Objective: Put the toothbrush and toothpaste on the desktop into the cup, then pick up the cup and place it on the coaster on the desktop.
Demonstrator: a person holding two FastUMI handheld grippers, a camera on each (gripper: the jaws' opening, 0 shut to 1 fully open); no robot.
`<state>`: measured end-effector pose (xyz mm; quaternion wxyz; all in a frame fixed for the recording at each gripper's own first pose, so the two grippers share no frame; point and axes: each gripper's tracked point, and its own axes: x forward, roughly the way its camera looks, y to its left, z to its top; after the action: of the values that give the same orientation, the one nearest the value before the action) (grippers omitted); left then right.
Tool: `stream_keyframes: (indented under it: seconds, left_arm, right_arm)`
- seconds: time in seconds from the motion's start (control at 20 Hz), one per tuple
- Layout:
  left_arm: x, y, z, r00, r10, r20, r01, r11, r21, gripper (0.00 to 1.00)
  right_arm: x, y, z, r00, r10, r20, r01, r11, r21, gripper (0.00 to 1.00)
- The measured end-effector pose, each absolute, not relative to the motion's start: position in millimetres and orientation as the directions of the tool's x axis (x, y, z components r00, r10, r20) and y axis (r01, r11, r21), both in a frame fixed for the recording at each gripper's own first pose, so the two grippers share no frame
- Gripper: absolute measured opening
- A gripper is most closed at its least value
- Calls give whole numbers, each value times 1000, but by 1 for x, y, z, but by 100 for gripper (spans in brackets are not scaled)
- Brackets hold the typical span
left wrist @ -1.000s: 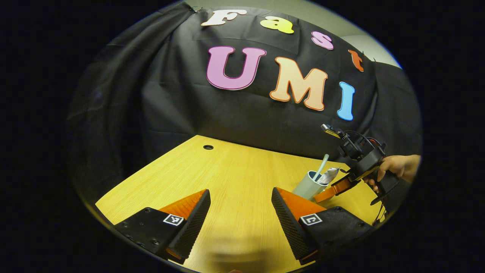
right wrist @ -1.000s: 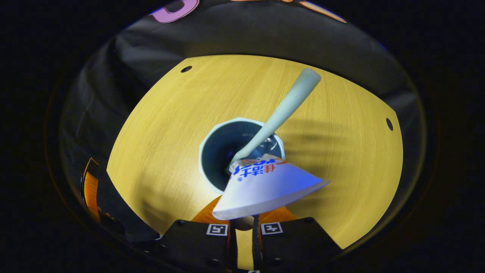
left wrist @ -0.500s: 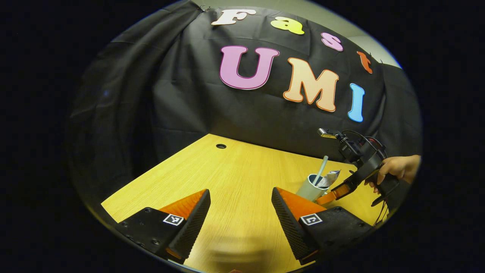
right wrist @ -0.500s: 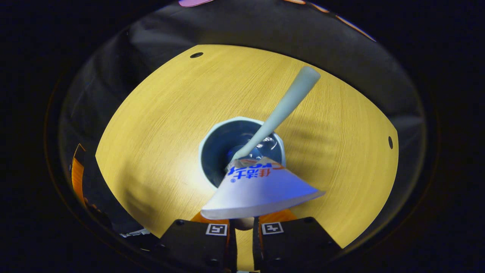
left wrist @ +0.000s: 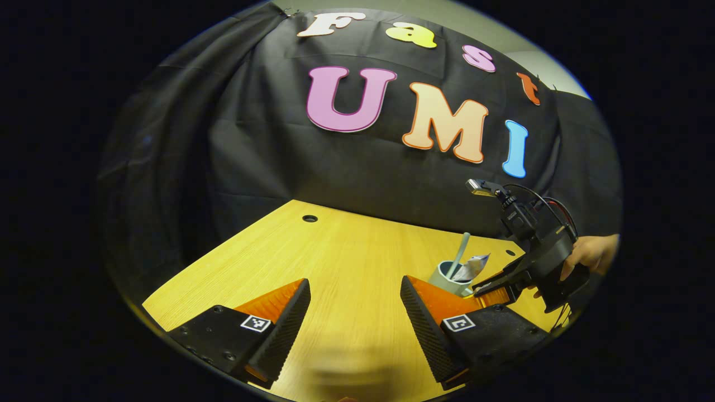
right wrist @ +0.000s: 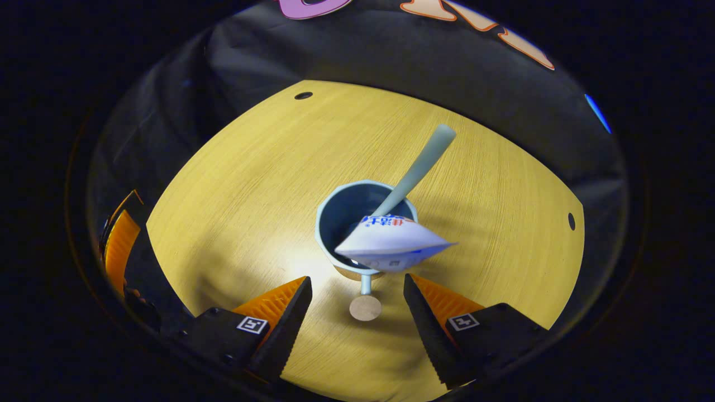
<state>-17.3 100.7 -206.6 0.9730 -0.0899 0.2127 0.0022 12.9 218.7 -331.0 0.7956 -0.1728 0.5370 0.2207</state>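
In the cup [right wrist: 327, 226], upright on the desktop [right wrist: 234, 195] near its middle: the toothbrush [right wrist: 416, 167], handle leaning out over the far rim, and the toothpaste [right wrist: 391, 245], its flat crimped end sticking up and out over the near rim, tilted rather than fully sunk. Seen again from the left gripper view as cup [left wrist: 441, 276], toothbrush [left wrist: 459, 254] and toothpaste [left wrist: 472, 267] together, standing toward the right part of the desktop [left wrist: 346, 245]. So, by the look of it, first half of the task done: both items loaded, nothing left lying on the wood. Just in front of the cup's base, a small round tan disc [right wrist: 365, 307] with a pale stem running to it; too small and blurred to say what it is, or whether it is the coaster. Around that, the right gripper [right wrist: 356, 282], fingers spread wide with nothing between them, pointing down at the cup and clear of the toothpaste; from the other side, right gripper [left wrist: 491, 286] beside the cup, held by a hand [left wrist: 586, 257]. Farther out, the left gripper [left wrist: 354, 283], likewise spread wide and holding nothing, low over bare wood and well apart from the cup. Left to do, as judged: close on the cup, lift without tipping the tall contents, set down on the coaster. Worth watching the tube's overhang during any grasp from the near side.
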Motion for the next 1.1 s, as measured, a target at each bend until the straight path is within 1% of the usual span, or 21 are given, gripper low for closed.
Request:
stream_keyframes:
  seconds: [0.15,0.3,0.5,0.65,0.7,0.85,1.0,1.1]
  left_arm:
    - [-6,76,-201,913,-75,-402,6,986,-169,95]
    - [5,48,-195,913,-111,-392,49,985,-165,95]
    - [13,12,-187,912,-141,-385,84,983,-162,95]
    - [15,-15,-176,917,-156,-368,107,983,-148,95]
    - [15,-24,-171,920,-156,-360,113,984,-138,95]
    - [15,-43,-156,931,-141,-336,114,989,-98,95]
    - [13,-55,-135,948,-111,-299,95,993,-66,95]
    - [8,-63,-117,959,-104,-265,90,994,-62,95]
  right_arm:
    - [18,206,-310,429,221,-876,-501,865,-27,100]
    - [29,182,-280,556,260,-789,-454,890,-27,100]
    - [39,139,-231,702,274,-657,-393,919,-37,100]
    - [40,99,-188,810,248,-532,-337,939,-75,100]
    - [45,87,-184,841,235,-488,-321,942,-100,100]
    - [38,66,-155,898,228,-376,-295,947,-129,100]
    - [24,55,-129,926,244,-288,-288,950,-118,100]
    - [16,44,-111,948,221,-229,-256,958,-133,100]
